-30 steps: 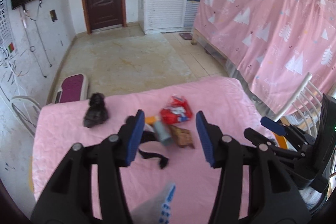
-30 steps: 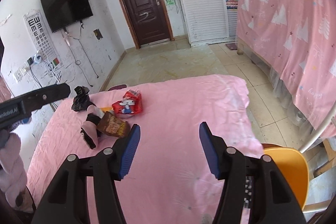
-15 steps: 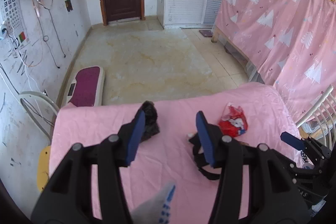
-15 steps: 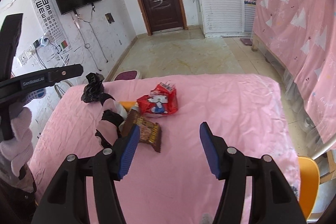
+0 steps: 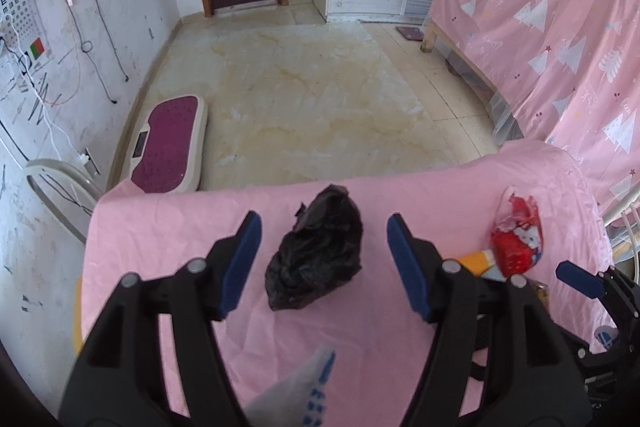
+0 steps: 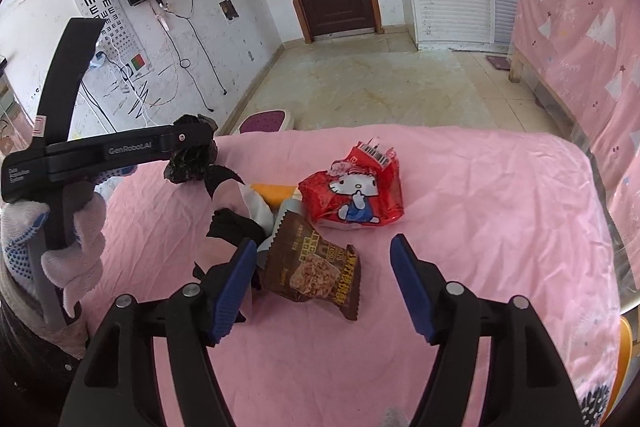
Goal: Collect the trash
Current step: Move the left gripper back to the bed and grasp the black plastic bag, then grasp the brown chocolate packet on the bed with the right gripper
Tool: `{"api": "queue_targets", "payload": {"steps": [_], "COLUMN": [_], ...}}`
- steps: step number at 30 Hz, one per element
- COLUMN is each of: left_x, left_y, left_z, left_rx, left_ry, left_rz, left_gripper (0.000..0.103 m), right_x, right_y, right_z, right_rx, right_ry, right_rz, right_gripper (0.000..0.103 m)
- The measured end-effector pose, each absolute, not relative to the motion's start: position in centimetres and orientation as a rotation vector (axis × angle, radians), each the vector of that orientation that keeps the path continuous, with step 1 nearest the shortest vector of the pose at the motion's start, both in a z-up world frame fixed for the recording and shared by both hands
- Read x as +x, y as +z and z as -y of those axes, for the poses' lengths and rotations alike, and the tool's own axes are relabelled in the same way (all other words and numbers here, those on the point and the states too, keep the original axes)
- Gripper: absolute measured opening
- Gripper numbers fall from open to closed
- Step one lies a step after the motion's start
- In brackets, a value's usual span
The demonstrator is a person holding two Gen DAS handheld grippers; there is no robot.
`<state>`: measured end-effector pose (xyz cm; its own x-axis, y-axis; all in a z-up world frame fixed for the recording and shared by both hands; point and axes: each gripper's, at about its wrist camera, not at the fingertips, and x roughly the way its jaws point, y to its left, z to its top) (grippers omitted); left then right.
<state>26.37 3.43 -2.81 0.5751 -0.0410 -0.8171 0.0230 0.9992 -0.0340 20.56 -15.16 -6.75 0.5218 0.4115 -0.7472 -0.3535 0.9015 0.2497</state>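
Note:
A crumpled black plastic bag [image 5: 316, 251] lies on the pink table cover [image 5: 168, 227]. My left gripper [image 5: 322, 259] is open, its blue pads either side of the bag without touching it. A red cartoon snack bag [image 6: 356, 187] lies mid-table and shows in the left wrist view [image 5: 516, 239] too. A brown snack wrapper [image 6: 316, 267] lies in front of it. My right gripper [image 6: 322, 279] is open, with the wrapper between its jaws. An orange packet [image 6: 272, 191] and a black-and-white cloth scrap [image 6: 236, 223] lie left of the wrapper.
The table's far edge drops to a tiled floor [image 5: 304, 99]. A purple floor scale [image 5: 168, 147] lies beyond it. A pink curtain [image 5: 560, 27] hangs on the right. A white chair frame [image 5: 60, 187] stands at the left, an orange chair [image 6: 624, 355] at the right.
My left gripper has swung left from the snack pile until its jaws frame the black bag. My right gripper has moved left and closer, over the brown wrapper. Both stay open.

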Motion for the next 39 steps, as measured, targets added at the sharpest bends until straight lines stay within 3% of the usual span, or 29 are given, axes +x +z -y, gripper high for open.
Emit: {"api": "queue_targets", "payload": {"steps": [7, 14, 15, 17, 19, 23, 39], "left_x": [27.2, 27.2, 27.1, 26.9, 26.6, 25.7, 19.6], "left_y": [-4.5, -5.3, -5.2, -5.3, -5.3, -4.6, 2.0], "left_z": [-3.6, -3.5, -3.6, -3.6, -3.5, -3.2, 0.6], "left_rx": [-0.021, -0.032, -0.032, -0.027, -0.025, -0.024, 0.007], "left_ry": [-0.039, -0.047, -0.049, -0.045, -0.042, -0.035, -0.073], "left_rz": [-1.002, -1.028, -1.026, -1.022, -1.018, -1.000, -0.869], "left_gripper": [0.062, 0.039, 0.037, 0.035, 0.033, 0.032, 0.032], "right_x": [21.4, 21.3, 21.3, 21.1, 20.9, 20.4, 14.8], "right_y": [-7.7, -8.1, -8.1, -8.1, -8.1, -7.7, -3.4], "right_z": [14.2, 13.7, 13.6, 13.5, 13.6, 14.2, 21.5], "right_rx": [0.077, 0.078, 0.076, 0.061, 0.058, 0.056, 0.131], "right_ry": [0.496, 0.501, 0.503, 0.492, 0.491, 0.483, 0.421], "right_rz": [-0.945, -0.957, -0.957, -0.954, -0.955, -0.942, -0.794], "right_gripper": [0.060, 0.059, 0.057, 0.042, 0.038, 0.030, 0.029]}}
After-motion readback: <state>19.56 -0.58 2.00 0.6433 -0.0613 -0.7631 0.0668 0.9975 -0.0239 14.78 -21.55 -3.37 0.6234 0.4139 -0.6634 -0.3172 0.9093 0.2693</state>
